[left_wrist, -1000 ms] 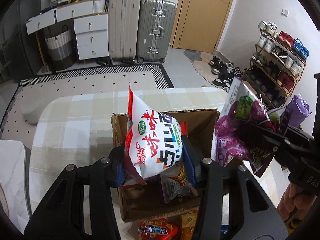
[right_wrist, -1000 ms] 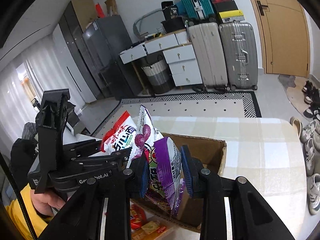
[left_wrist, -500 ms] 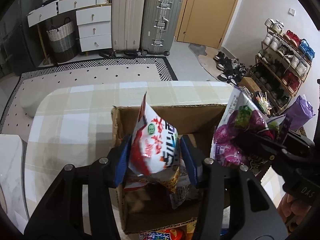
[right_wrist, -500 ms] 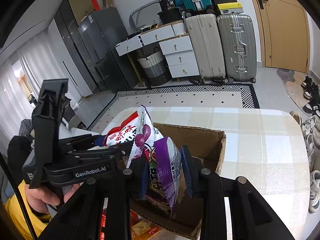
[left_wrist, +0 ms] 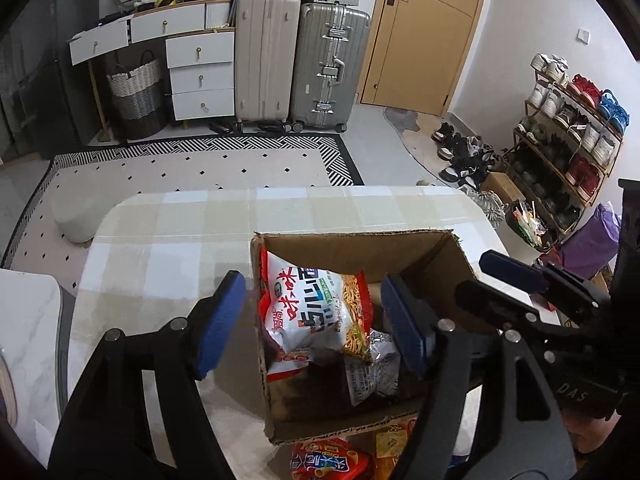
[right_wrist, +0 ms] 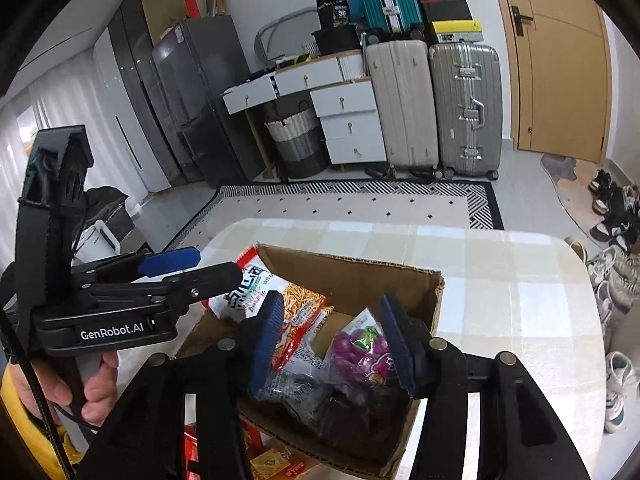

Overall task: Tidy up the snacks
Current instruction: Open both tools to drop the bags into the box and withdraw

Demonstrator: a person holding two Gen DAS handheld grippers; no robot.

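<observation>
Checked tablecloth (left_wrist: 168, 240) carries the cardboard box (left_wrist: 352, 244), where both just-opened grippers, left (left_wrist: 312, 322) and right (right_wrist: 332, 338), hover empty over dropped noodle bag (left_wrist: 316, 312) and purple bag (right_wrist: 360, 354); withdrawing carelessly could snag them.

The cardboard box (left_wrist: 352, 240) is matt brown corrugated board with rough, torn edges. Inside, the red-and-white noodle snack bag (left_wrist: 312, 312) and the purple grape candy bag (right_wrist: 360, 352) are glossy, crinkled plastic film. The left hand-held gripper (left_wrist: 312, 320) and right hand-held gripper (right_wrist: 332, 340) are matt black plastic with ribbed blue pads. The table (left_wrist: 168, 248) wears a smooth checked cover. At upper centre, the silver suitcase (left_wrist: 328, 64) looks like ribbed metal.
</observation>
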